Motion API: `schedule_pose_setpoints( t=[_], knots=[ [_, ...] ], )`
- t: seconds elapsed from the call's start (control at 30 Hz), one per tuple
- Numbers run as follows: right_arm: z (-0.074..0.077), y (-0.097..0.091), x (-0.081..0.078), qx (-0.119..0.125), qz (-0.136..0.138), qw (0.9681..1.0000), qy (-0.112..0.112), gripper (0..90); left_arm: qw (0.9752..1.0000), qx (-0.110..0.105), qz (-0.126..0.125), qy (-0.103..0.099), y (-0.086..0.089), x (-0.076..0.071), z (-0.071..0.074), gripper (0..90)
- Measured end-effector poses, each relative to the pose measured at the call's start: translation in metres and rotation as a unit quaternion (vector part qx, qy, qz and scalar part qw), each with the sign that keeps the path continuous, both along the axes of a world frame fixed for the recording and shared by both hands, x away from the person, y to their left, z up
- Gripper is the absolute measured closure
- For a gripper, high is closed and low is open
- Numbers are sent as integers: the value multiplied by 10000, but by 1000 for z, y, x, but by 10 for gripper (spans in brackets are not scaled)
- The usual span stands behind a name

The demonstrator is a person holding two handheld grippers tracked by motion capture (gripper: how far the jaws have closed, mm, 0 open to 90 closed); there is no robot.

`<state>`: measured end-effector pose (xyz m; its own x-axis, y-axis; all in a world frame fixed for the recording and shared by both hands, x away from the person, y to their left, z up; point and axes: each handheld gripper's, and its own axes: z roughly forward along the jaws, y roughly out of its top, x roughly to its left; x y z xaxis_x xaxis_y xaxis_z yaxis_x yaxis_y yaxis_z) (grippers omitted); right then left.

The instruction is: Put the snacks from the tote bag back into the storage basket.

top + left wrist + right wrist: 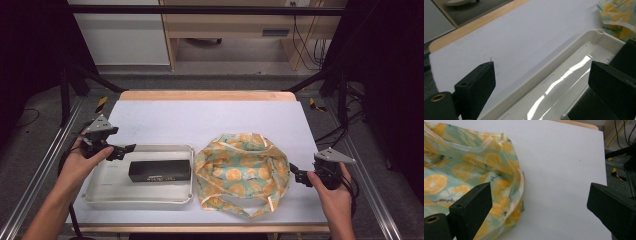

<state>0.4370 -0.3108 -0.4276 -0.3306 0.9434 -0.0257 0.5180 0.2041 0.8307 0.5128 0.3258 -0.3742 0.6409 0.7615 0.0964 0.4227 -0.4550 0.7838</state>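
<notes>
A white tray (102, 197) lies at the front left of the table with a long black box (160, 170) in it. To its right sits a crumpled bag (242, 167) printed with orange slices. My left gripper (126, 149) hovers open over the tray's far left rim, jaws wide apart. In the left gripper view the tray rim (564, 53) runs between the jaws and the black box (626, 55) is at the right edge. My right gripper (296, 174) is open just right of the bag, whose edge (506, 187) lies by its left jaw.
The table has a white mat (200, 117) with bare room across its far half, and a wooden far edge (207, 95). Metal frame rails (45, 165) run along both sides. Cables and furniture stand on the floor beyond.
</notes>
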Motion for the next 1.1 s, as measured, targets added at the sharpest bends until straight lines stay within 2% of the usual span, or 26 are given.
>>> schedule_pose_setpoints(
  t=[0.1,0.2,0.27,0.43,0.53,0.7,0.97,1.1],
  knots=[
    [-6,-7,-3,12,-105,9999,34,66,9998,-104,170,11,10,0,-4,74],
    [-11,-12,-7,52,-168,9998,71,67,9992,-338,199,86,19,0,-11,74],
    [-14,-14,-10,102,-183,9997,92,67,9989,-310,352,62,26,-1,-17,75],
    [-22,-19,-15,131,-266,9995,97,69,9969,-395,683,65,37,-4,-29,77],
    [-25,-17,-15,164,-289,9994,113,68,9959,-394,810,96,41,-5,-36,86],
    [-28,-7,-16,189,-300,9994,58,67,9935,-517,1005,92,46,-7,-45,94],
    [-33,5,-18,202,-273,9994,39,76,9944,-145,1036,109,43,-18,-51,86],
    [-38,4,-23,123,-260,9996,54,77,9942,-206,1046,117,42,-26,-53,84]
  ],
)
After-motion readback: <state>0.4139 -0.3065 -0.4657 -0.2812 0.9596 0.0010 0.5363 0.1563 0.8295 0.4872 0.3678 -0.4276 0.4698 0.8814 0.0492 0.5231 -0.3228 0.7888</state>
